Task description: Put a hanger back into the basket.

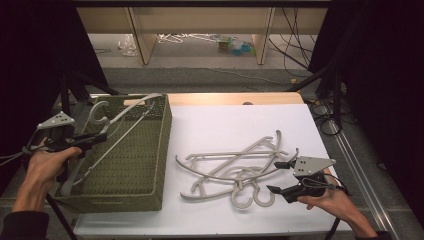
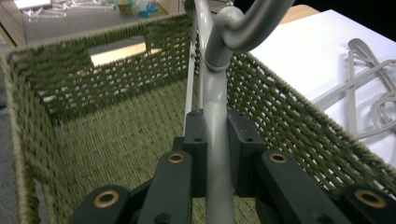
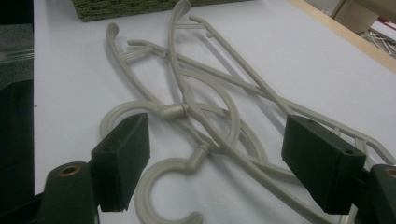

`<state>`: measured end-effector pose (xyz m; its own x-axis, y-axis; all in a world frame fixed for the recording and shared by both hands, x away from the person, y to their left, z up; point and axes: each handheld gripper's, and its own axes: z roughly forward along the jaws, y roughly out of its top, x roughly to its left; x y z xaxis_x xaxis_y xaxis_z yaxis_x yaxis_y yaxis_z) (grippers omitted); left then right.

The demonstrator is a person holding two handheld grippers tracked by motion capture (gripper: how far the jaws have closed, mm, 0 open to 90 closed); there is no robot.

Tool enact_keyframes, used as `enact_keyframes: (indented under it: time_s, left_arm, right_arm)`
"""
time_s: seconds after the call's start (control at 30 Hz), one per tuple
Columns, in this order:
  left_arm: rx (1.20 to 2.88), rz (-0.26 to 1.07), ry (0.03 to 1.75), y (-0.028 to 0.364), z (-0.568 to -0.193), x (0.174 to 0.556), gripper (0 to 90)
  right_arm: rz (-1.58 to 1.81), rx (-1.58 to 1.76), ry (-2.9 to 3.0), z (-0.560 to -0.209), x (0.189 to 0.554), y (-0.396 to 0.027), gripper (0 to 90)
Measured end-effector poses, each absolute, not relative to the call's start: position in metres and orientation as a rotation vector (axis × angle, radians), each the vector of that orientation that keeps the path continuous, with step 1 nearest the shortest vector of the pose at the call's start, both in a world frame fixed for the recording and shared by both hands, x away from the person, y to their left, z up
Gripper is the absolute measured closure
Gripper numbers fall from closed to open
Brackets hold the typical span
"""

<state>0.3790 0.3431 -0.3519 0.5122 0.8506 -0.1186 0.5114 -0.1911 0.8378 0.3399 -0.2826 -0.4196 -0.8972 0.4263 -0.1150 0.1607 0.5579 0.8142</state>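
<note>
The left gripper [image 2: 217,154], lower centre of its own view, is clamping a grey plastic hanger [image 2: 215,93] over the green woven basket [image 2: 116,140]; the right gripper [image 1: 281,176] is gaping above piled beige plastic hangers [image 1: 235,167]

We see a grey plastic hanger [image 1: 116,125] tilted inside the green woven basket [image 1: 145,170], hook uppermost. Beside the basket, more hangers [image 1: 235,167] lie tangled on the white tabletop.

We took this for a lab set up for recording; black curtains [image 1: 30,60] closed off both sides; stand legs [image 1: 327,82] and loose cables [image 1: 295,35] ran over the bare floor [image 1: 210,65]; a white sheet [image 1: 240,125] covered the wooden worktop [image 1: 235,98]; plain wooden furniture [image 1: 145,35] stood behind.
</note>
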Motion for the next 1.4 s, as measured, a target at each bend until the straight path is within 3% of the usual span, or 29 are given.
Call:
enact_keyframes:
  time_s: [0.63,0.87,1.07,1.23,1.4]
  left_arm:
    - [2.009,0.354,1.237,0.331,-0.393,0.405,79.1]
    - [2.049,0.378,1.309,0.340,-0.407,0.405,77.5]
    - [2.012,0.448,1.404,0.348,-0.408,0.400,70.4]
    - [1.893,0.625,1.503,0.352,-0.397,0.390,54.0]
    - [1.784,0.648,1.383,0.332,-0.378,0.373,42.4]
  right_arm:
    - [1.236,0.471,2.524,-0.422,0.340,-0.283,24.5]
    - [1.236,0.471,2.529,-0.424,0.340,-0.282,24.5]
    - [1.234,0.471,2.528,-0.424,0.340,-0.281,24.3]
    - [1.237,0.480,2.522,-0.425,0.341,-0.282,24.3]
    - [1.240,0.490,2.524,-0.427,0.342,-0.284,23.8]
